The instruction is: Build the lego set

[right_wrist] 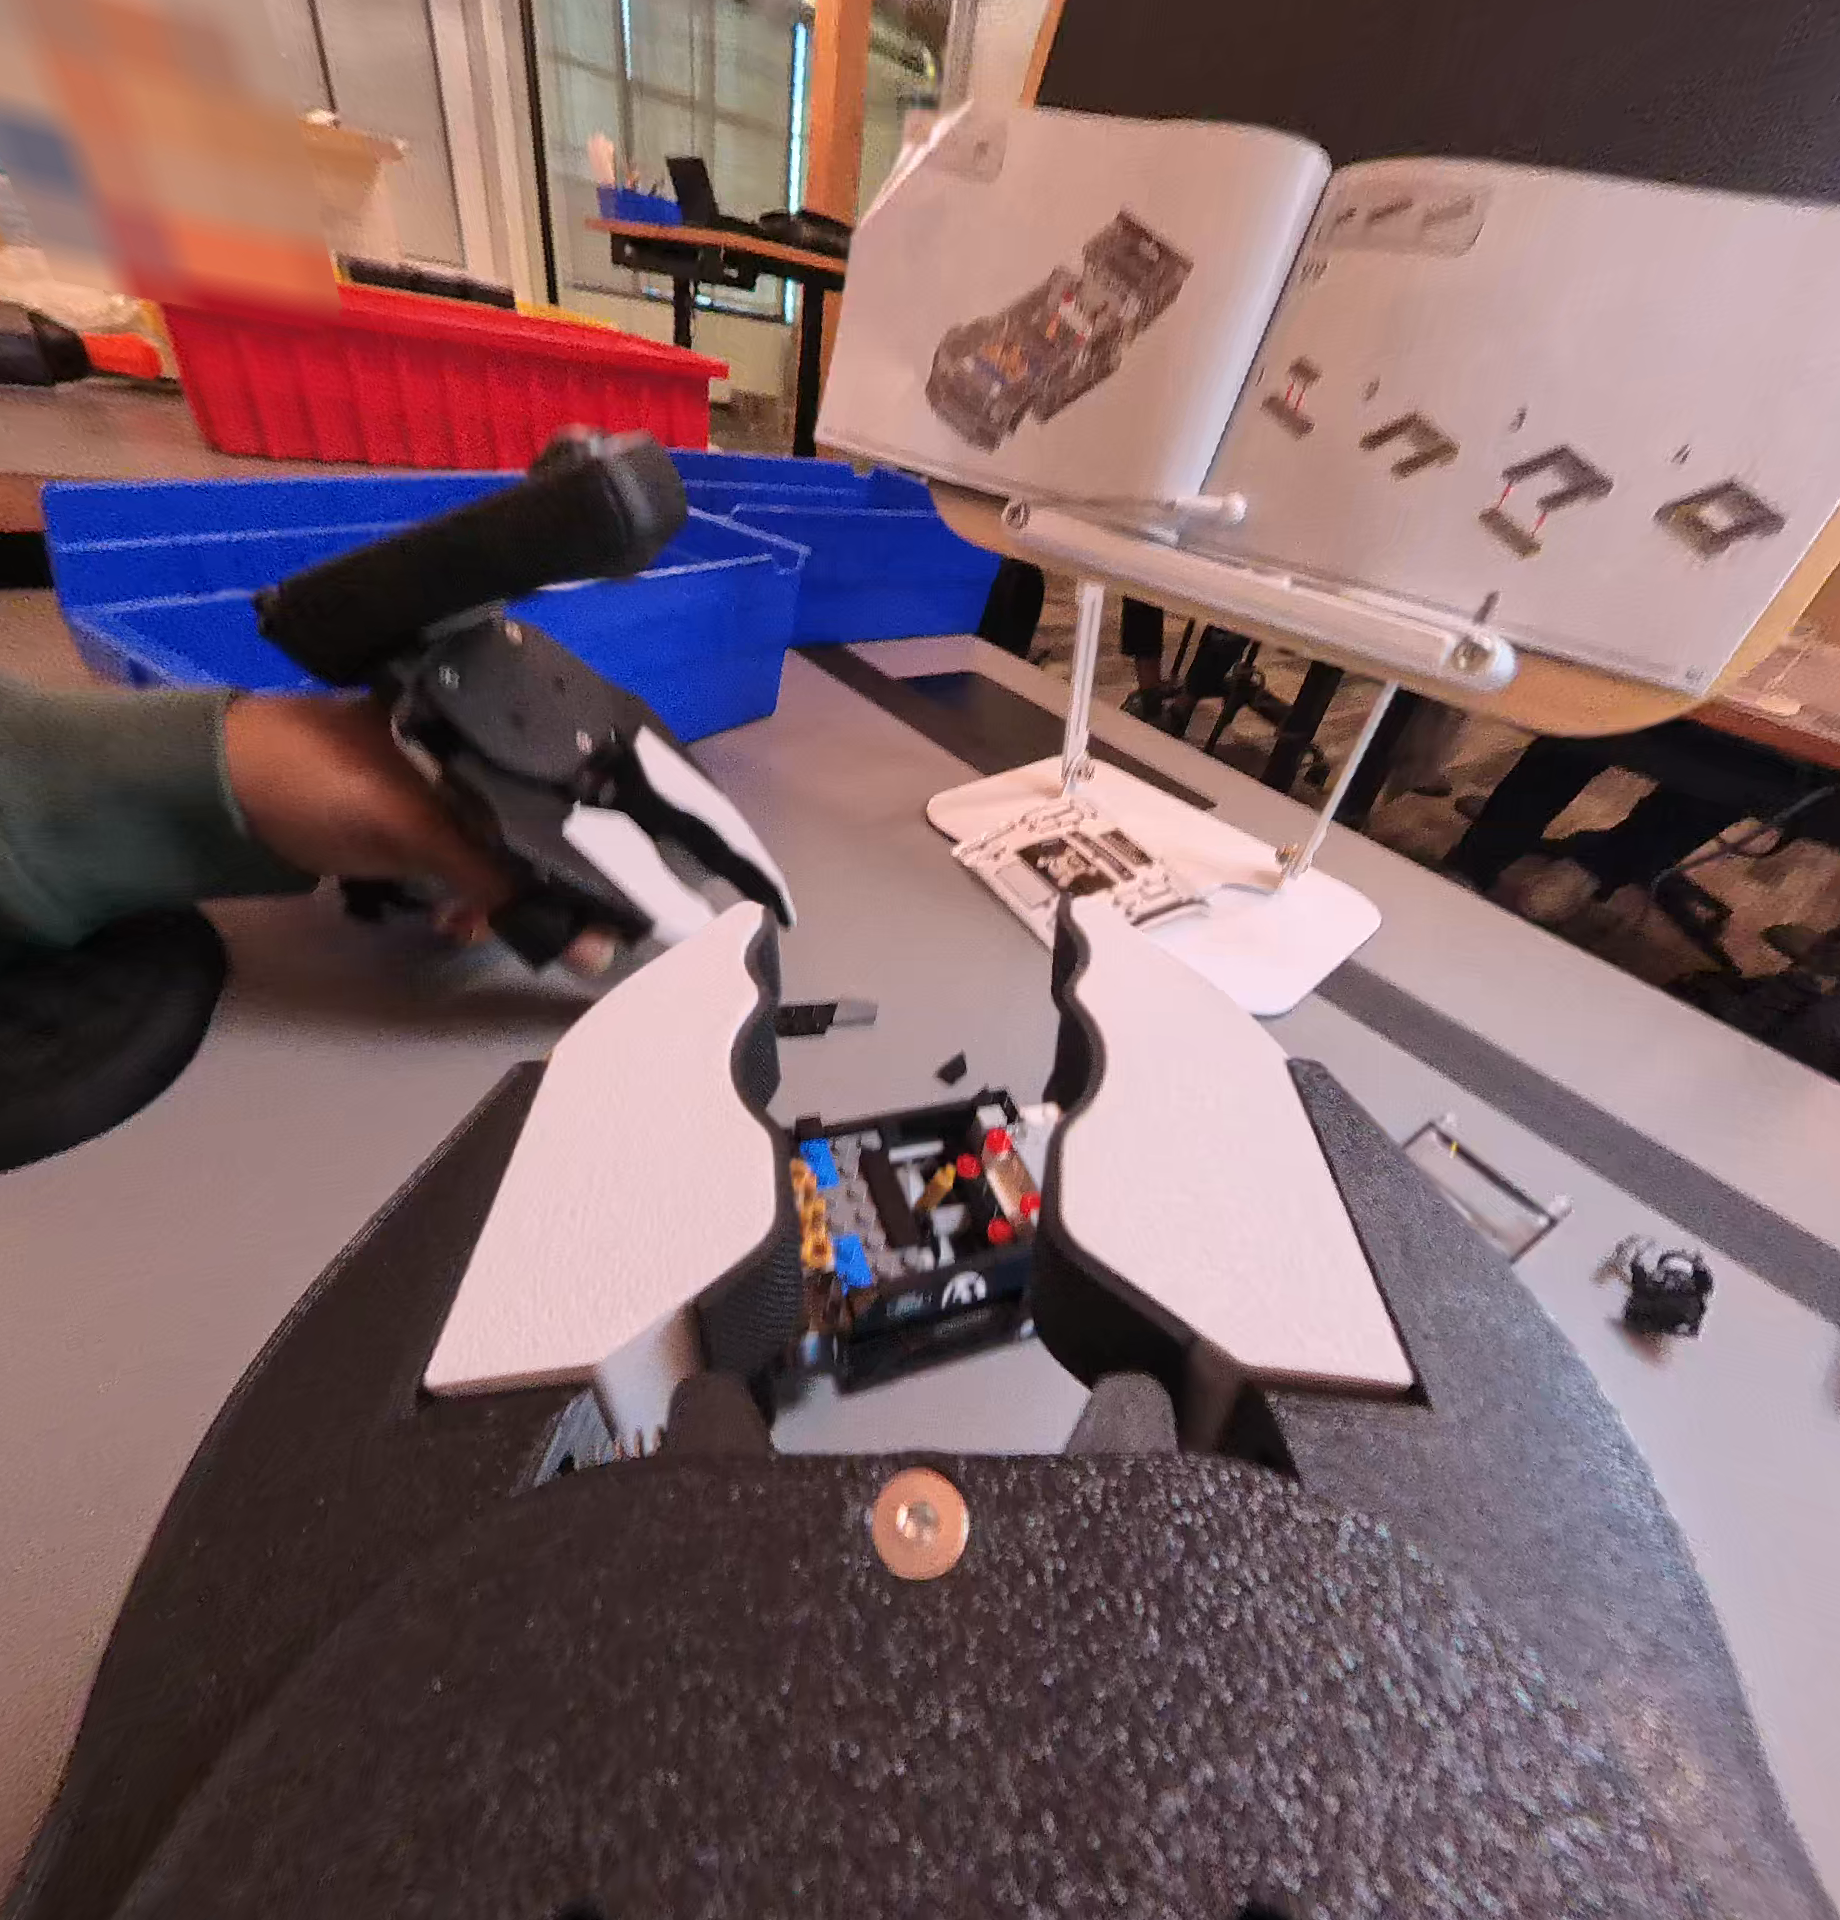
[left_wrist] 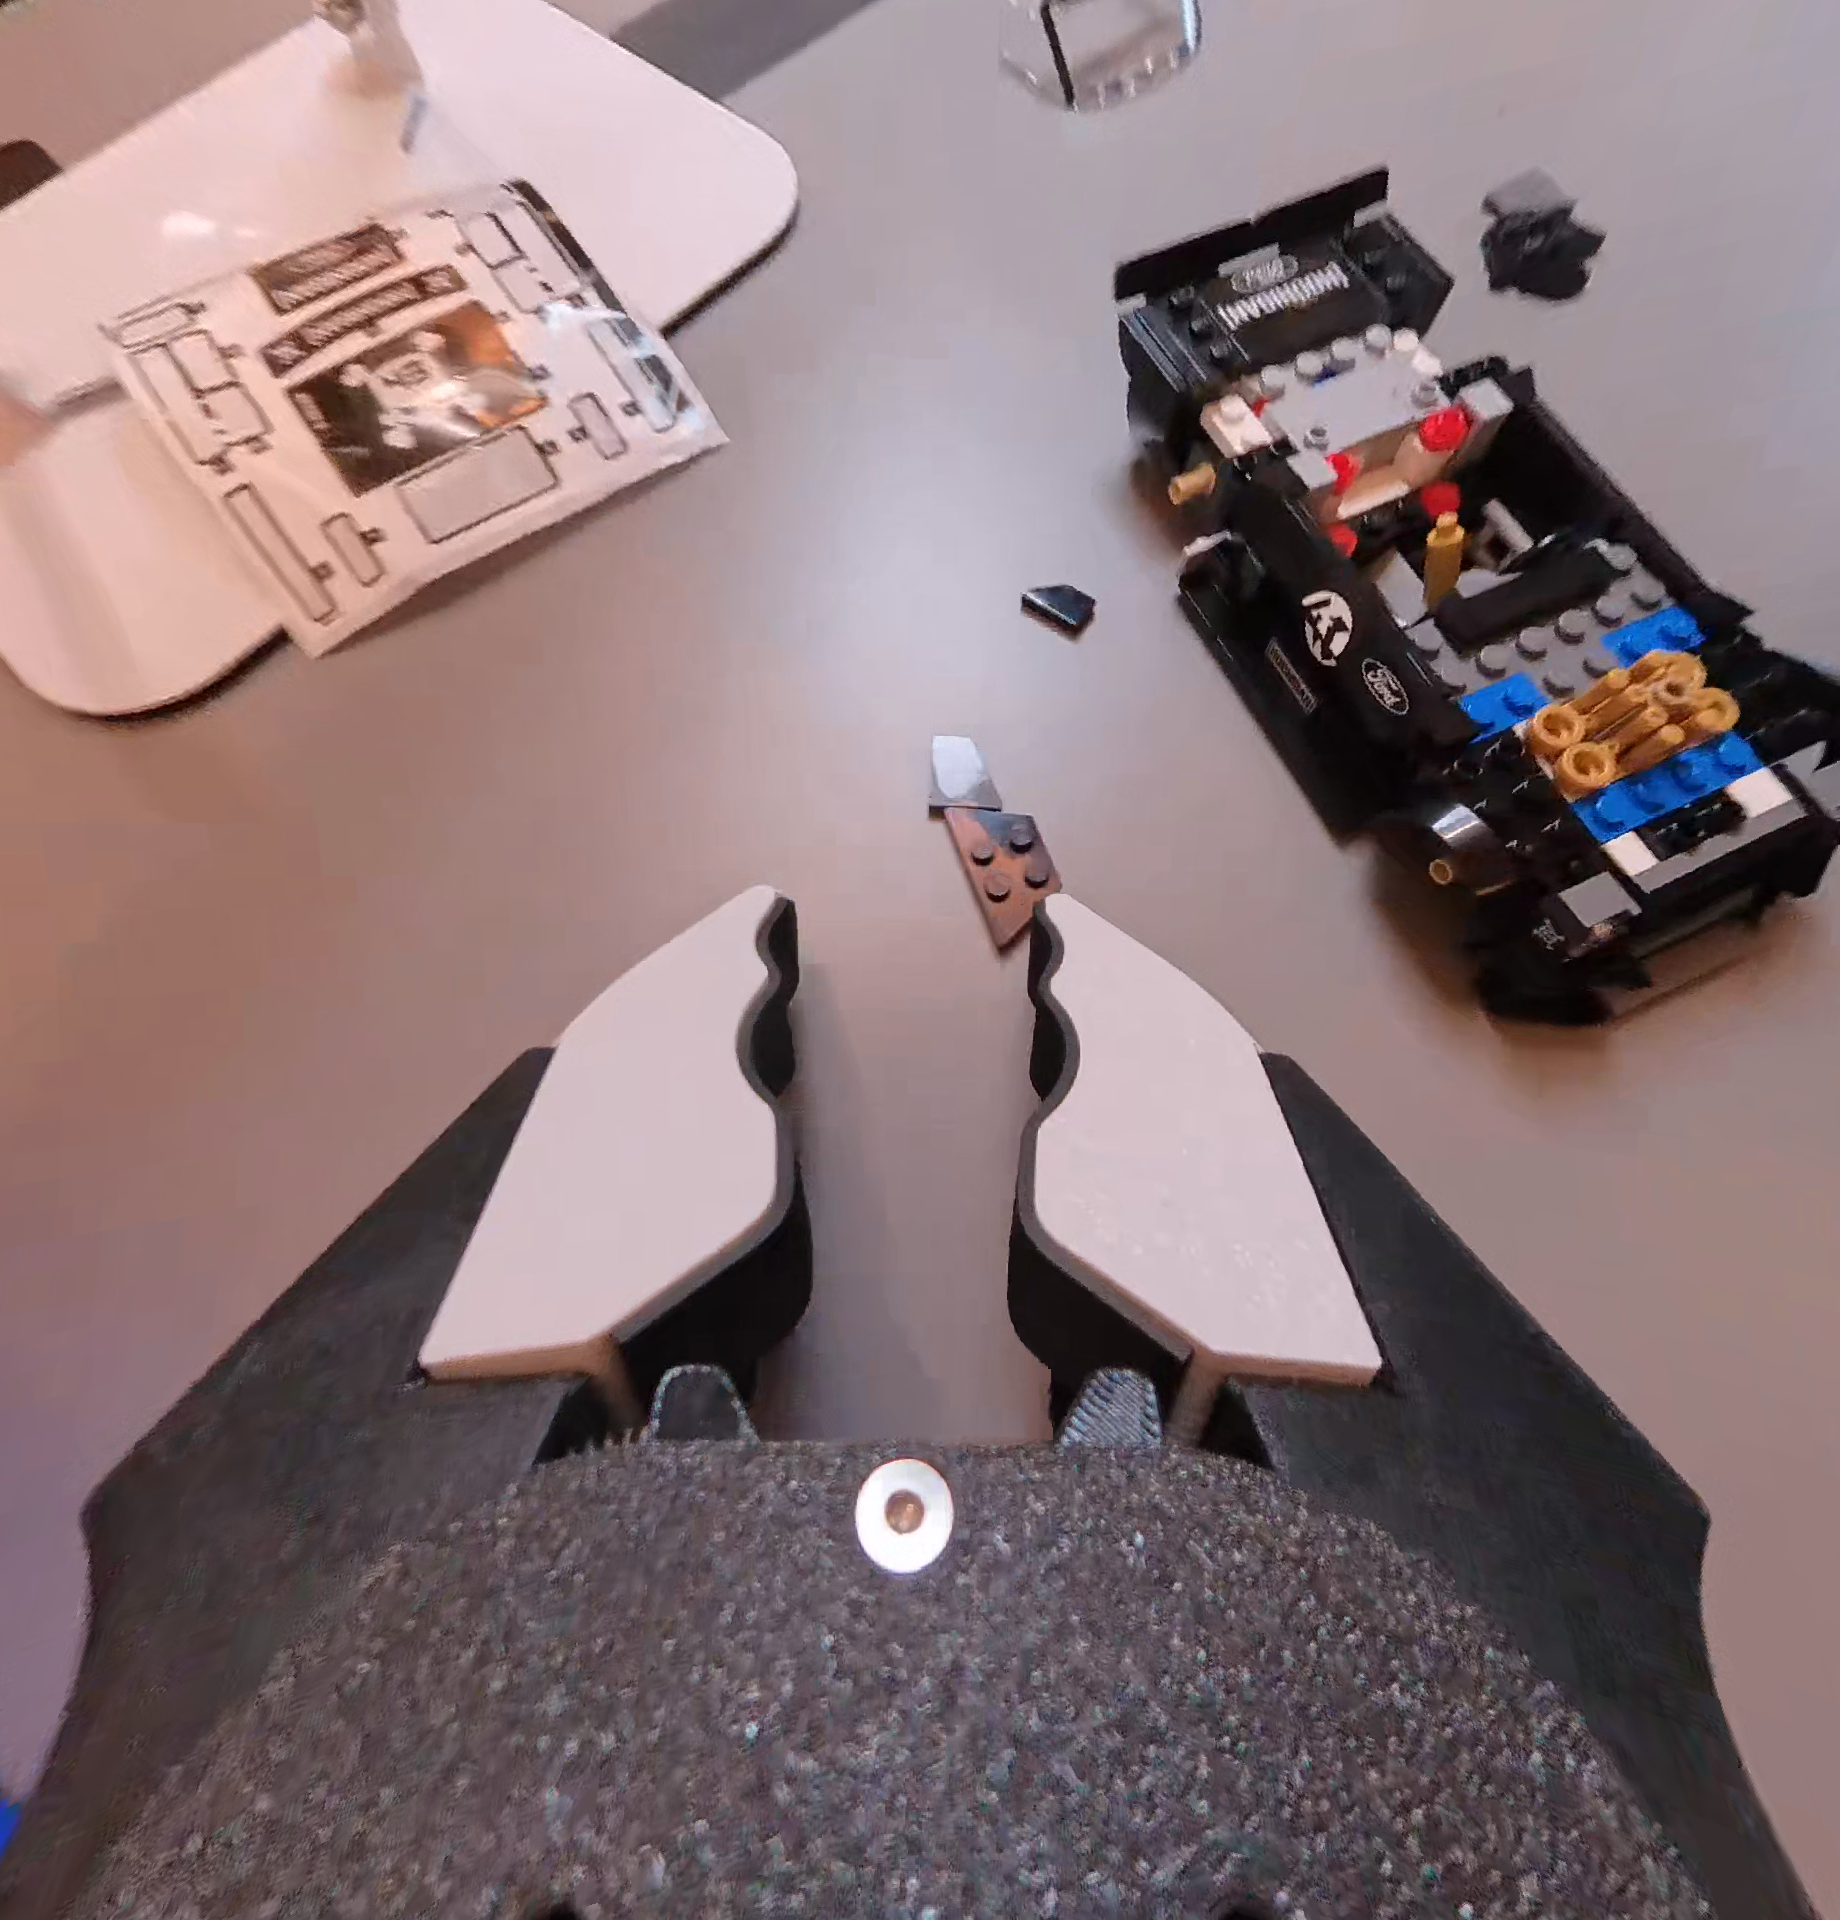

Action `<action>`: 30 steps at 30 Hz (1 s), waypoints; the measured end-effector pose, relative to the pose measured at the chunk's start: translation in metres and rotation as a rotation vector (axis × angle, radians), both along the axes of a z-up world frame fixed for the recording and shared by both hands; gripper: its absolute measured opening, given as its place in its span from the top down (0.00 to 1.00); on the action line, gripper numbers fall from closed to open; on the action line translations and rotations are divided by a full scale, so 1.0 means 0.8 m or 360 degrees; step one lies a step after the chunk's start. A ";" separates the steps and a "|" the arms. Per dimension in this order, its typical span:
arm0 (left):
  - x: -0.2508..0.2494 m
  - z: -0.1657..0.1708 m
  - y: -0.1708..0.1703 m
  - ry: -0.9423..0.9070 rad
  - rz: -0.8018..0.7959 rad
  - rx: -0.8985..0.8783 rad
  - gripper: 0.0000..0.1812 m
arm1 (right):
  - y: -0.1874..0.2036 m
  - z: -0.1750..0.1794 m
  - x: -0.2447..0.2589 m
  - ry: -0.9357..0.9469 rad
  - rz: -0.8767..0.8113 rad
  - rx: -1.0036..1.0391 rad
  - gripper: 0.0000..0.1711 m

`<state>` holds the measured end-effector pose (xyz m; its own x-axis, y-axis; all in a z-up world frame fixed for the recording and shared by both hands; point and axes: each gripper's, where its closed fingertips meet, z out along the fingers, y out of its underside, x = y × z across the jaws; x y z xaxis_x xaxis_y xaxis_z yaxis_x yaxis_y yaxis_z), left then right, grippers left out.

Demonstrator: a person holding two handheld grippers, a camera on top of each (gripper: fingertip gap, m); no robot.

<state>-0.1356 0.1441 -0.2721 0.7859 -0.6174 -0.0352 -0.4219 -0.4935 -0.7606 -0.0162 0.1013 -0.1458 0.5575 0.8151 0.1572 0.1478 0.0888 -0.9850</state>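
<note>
The partly built black Lego car stands on the grey table at the right, with its grey, blue, red and gold insides showing. My left gripper is open and empty. Its right fingertip is just beside a studded black wedge plate. A smooth black tile touches that plate, and a small black piece lies farther off. My right gripper is open and hovers over the car, which shows between its fingers. The left gripper, held by a hand, also shows in the right wrist view.
A sticker sheet lies on the white stand base. The stand holds the open instruction booklet. A small black sub-assembly sits beyond the car. Blue bins and a red bin stand at the far left. A clear plastic piece lies at the right. One gripper's finger ends stand about 20 cm off the other's. About 15 cm separates my right fingertips from the small black sub-assembly.
</note>
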 end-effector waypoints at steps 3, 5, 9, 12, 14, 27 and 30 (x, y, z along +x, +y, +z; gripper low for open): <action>0.013 -0.007 0.007 0.0162 -0.0021 0.0078 0.74 | 0.011 0.006 -0.014 0.0040 -0.0016 -0.0007 0.73; 0.022 -0.007 0.010 0.0190 -0.0037 0.0115 0.76 | 0.011 -0.002 -0.017 0.0029 0.0006 -0.0031 0.74; 0.026 -0.009 0.005 0.0185 -0.0038 0.0075 0.85 | 0.010 -0.019 -0.010 -0.0012 0.0004 -0.0078 0.76; 0.010 -0.010 0.007 0.0227 0.0021 0.0077 0.90 | 0.011 -0.020 0.001 0.0004 -0.0016 -0.0105 0.77; 0.000 -0.009 0.012 0.0164 0.0067 0.0048 0.82 | 0.013 -0.020 0.008 0.0017 -0.0031 -0.0123 0.78; -0.086 0.225 0.119 -0.0423 0.0794 0.0956 1.00 | 0.010 -0.017 0.020 0.0083 -0.0039 -0.0185 0.79; -0.125 0.215 0.152 -0.0222 0.1032 0.0991 1.00 | 0.010 -0.016 0.023 0.0078 -0.0049 -0.0165 0.79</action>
<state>-0.2359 0.2654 -0.0999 0.9946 0.0460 -0.0929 -0.0888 -0.0844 -0.9925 0.0019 0.1089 -0.1588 0.5875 0.8080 0.0447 0.1002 -0.0178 -0.9948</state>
